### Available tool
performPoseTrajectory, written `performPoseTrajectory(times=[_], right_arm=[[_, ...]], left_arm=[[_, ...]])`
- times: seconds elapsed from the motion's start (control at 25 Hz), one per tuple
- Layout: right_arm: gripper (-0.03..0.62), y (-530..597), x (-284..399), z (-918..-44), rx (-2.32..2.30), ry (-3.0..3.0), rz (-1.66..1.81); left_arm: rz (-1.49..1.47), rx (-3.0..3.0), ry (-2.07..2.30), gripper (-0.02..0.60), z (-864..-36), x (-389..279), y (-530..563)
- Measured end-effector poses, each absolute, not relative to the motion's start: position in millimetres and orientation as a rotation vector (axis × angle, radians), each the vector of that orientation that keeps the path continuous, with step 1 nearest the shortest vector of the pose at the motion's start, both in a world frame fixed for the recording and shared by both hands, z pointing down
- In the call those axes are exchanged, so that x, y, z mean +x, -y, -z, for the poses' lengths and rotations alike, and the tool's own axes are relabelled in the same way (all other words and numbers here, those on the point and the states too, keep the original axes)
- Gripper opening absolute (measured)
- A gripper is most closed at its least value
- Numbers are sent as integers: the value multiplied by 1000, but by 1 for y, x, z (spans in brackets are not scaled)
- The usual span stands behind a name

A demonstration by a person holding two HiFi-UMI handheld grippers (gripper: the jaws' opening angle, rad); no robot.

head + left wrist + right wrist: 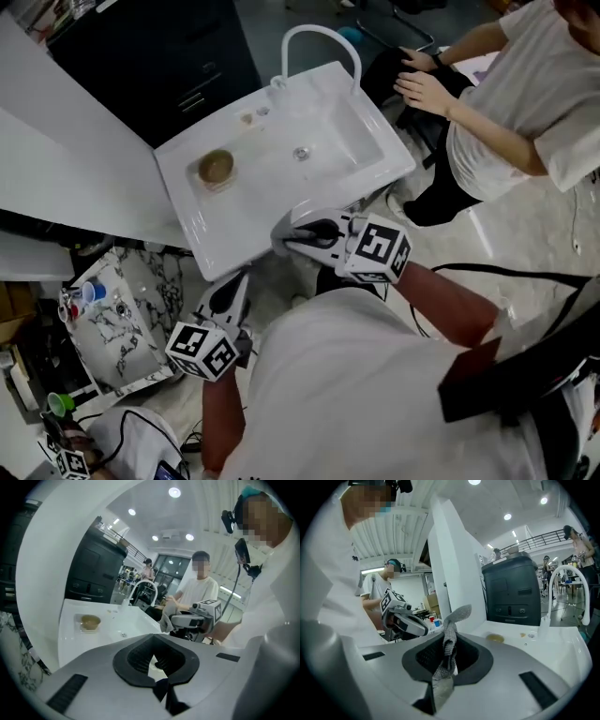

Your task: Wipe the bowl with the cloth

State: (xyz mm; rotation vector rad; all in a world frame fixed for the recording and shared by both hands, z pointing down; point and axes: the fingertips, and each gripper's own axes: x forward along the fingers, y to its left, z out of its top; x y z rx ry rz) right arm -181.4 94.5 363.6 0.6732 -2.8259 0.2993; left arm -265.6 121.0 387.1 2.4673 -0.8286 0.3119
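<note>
We hold the right tongs (300,236) clenched on the cloth (450,639). In the right gripper view the grey knitted strip runs up between the two dark pads and is pinched there. Its free end stands above the tips and flops over to the right. In the head view these tongs hang over the near rim of the white sink (356,141), with the cloth end toward the basin.

Our left tongs (232,286) are clenched too, with nothing in them. The left gripper view shows the pads pressed together and the sink top beyond. In the head view they sit lower, just off the sink's near corner, pointing toward it and apart from the right tongs.

The bowl (216,167) is small and brownish. It sits upright on the flat shelf at the left of the sink, beside the basin rather than in it, well apart from both tongs and from the cloth. The drain (301,153) lies in the basin to the bowl's right, and a curved white tap (323,42) arches over the far end.

Behind the sink stands a black cabinet (159,56). A second person (525,103) in a light shirt sits at the sink's far right. At lower left we see a marbled tray (141,281) holding a blue cup (94,292).
</note>
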Motion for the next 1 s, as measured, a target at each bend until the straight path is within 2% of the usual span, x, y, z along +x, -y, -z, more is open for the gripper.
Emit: performPoseTrajectory(times=[1.0], right_arm=[[43, -169, -177, -351, 685, 2765, -270]], left_arm=[[-343, 2531, 690, 11, -388, -231, -169]])
